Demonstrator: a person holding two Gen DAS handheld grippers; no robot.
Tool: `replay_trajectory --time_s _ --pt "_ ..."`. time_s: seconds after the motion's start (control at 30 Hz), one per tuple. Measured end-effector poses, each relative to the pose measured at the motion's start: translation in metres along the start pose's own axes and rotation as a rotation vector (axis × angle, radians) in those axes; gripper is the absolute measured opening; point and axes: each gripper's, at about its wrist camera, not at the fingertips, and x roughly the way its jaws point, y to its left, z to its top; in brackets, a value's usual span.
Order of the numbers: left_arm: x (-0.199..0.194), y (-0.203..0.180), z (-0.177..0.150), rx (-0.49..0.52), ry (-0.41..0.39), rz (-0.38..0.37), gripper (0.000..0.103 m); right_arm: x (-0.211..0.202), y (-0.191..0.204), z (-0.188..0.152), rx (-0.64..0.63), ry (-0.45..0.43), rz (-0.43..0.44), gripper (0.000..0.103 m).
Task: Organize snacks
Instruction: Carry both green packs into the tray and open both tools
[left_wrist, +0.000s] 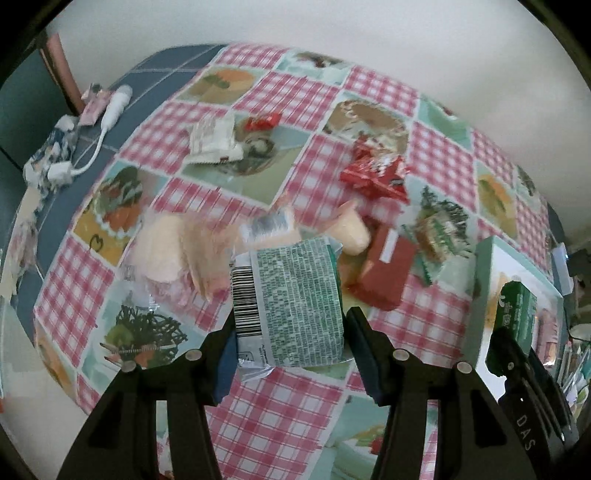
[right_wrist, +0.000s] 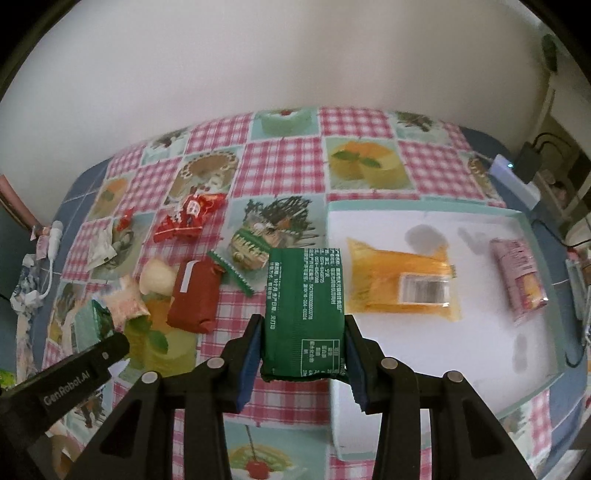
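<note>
Dark green foil fills the right gripper (right_wrist: 304, 350): its two blue-padded fingers pinch a green snack packet (right_wrist: 306, 310) by its long sides, the printed back facing the camera and the packet pointing forward, held above the near left corner of a shallow white tray (right_wrist: 424, 369) with a mint-green rim. In that tray lie an orange snack bag (right_wrist: 402, 280) with a barcode label and, further right and well apart from it, a pink snack pack (right_wrist: 519, 280).

The left gripper (left_wrist: 290, 347) is likewise closed on a pale green wrapped snack (left_wrist: 291, 302), barcode side up, lifted over the pink-checked tablecloth (left_wrist: 284, 406). From the right wrist view this gripper reaches in from the lower left, low over the cloth and angled toward the loose pile.

Loose snacks on the cloth: a brick-red packet (right_wrist: 195, 295), a cream-coloured bun in clear wrap (right_wrist: 159, 278) touching it, red candy wrappers (right_wrist: 188, 218), a green-edged biscuit pack (right_wrist: 251, 249) and a white wrapper (right_wrist: 101, 251). A white cable with adapter (left_wrist: 110, 114) lies at the far left on the blue table edge (left_wrist: 173, 70).
</note>
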Motion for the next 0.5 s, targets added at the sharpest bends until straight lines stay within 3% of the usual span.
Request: replay_trajectory --time_s 0.5 --pt "-0.027 -0.05 -0.016 0.112 -0.075 -0.045 0.057 -0.023 -0.054 -0.002 0.069 -0.026 -0.087 0.044"
